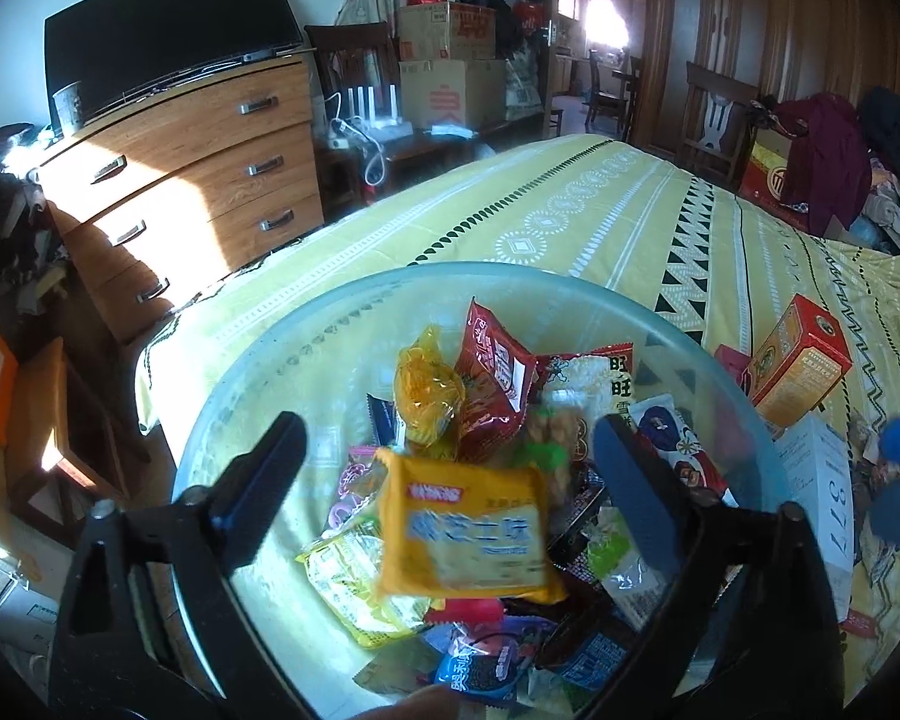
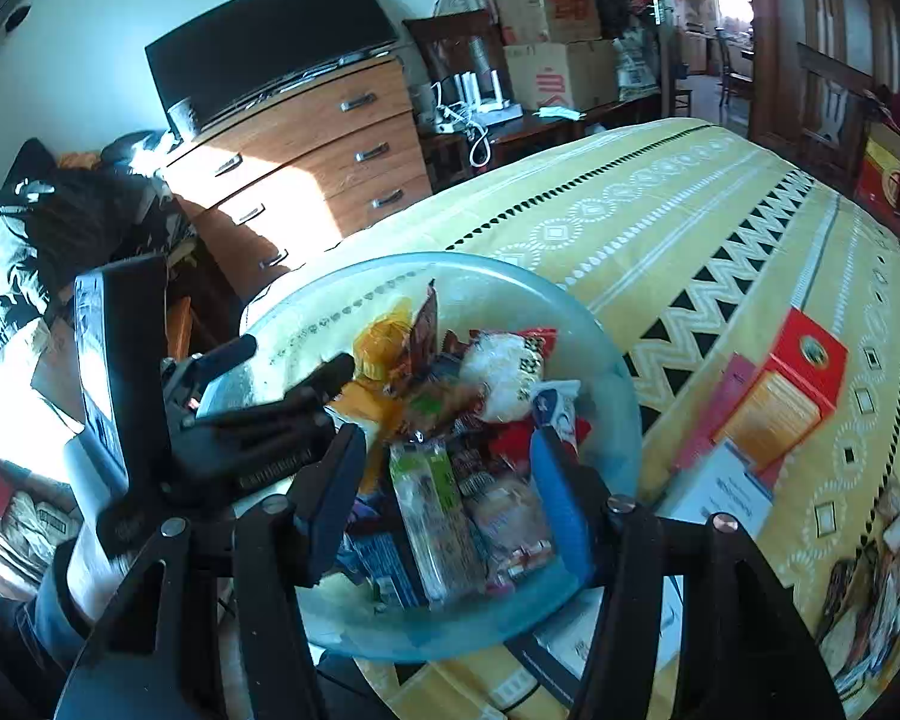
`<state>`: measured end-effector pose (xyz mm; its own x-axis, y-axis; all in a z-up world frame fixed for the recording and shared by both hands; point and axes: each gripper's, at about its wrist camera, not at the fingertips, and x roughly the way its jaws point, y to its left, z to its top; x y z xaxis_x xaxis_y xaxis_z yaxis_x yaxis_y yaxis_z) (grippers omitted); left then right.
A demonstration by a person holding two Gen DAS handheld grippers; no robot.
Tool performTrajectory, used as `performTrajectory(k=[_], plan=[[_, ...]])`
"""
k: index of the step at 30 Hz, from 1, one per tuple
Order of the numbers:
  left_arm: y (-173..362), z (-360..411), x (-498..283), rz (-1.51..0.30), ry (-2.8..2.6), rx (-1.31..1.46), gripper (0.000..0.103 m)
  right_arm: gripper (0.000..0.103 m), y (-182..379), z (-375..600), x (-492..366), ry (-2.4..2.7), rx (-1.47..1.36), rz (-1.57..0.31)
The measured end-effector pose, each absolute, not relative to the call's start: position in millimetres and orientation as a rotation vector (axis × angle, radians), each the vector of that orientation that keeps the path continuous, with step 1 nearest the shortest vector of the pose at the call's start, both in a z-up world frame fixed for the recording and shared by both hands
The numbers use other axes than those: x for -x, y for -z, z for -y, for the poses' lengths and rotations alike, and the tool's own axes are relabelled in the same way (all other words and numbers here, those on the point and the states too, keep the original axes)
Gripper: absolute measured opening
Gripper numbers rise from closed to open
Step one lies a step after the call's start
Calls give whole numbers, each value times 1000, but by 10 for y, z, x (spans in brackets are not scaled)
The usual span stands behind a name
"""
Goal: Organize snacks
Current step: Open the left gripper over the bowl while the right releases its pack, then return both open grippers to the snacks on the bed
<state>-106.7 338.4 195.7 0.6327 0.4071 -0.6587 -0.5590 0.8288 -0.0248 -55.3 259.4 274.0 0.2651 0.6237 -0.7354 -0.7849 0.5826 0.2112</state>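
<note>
A clear glass bowl [image 1: 306, 354] [image 2: 606, 372] full of snack packets sits on the yellow patterned bedspread. In the left wrist view my left gripper [image 1: 450, 486] is open above the bowl, and a blurred orange-yellow biscuit packet [image 1: 468, 534] lies between and just beyond its fingers, touching neither. In the right wrist view my right gripper [image 2: 450, 498] is open over the bowl's near side, above a green-and-clear packet [image 2: 432, 516]. The left gripper [image 2: 294, 378] shows at the bowl's left.
A red-orange box [image 1: 798, 360] [image 2: 792, 396] and a white box [image 1: 822, 504] [image 2: 726, 492] lie on the bed right of the bowl. More packets lie at the bed's right edge [image 2: 870, 606]. A wooden dresser [image 1: 198, 180] with a TV stands beyond the bed.
</note>
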Motion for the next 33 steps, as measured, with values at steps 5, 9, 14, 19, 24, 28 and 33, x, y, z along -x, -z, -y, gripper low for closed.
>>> performTrajectory(k=[5, 9, 14, 19, 24, 28, 33], plan=[[-2108, -3223, 1126, -647, -511, 262, 103, 66, -2460, -1708, 839, -853, 111, -865], [-2424, -2638, 1071, -542, -364, 202, 103, 66, -1974, -760, 1069, -690, 78, -956], [-2655, -1423, 896, -497, -47, 60, 103, 66, -1498, 367, 1242, -500, -30, -1067], [-2315, -343, 604, -605, 190, -81, 103, 66, -1268, 1146, 1231, -389, -142, -1096], [-1427, 288, 75, -875, 331, -96, 103, 66, -1038, 1536, 1175, -370, -226, -1109], [-984, 526, -303, -944, 306, -85, 94, 66, -792, 1704, 1183, -372, -267, -1142], [-685, 863, -704, -961, 306, -170, 88, 66, -584, 1895, 1185, -410, -349, -1147]])
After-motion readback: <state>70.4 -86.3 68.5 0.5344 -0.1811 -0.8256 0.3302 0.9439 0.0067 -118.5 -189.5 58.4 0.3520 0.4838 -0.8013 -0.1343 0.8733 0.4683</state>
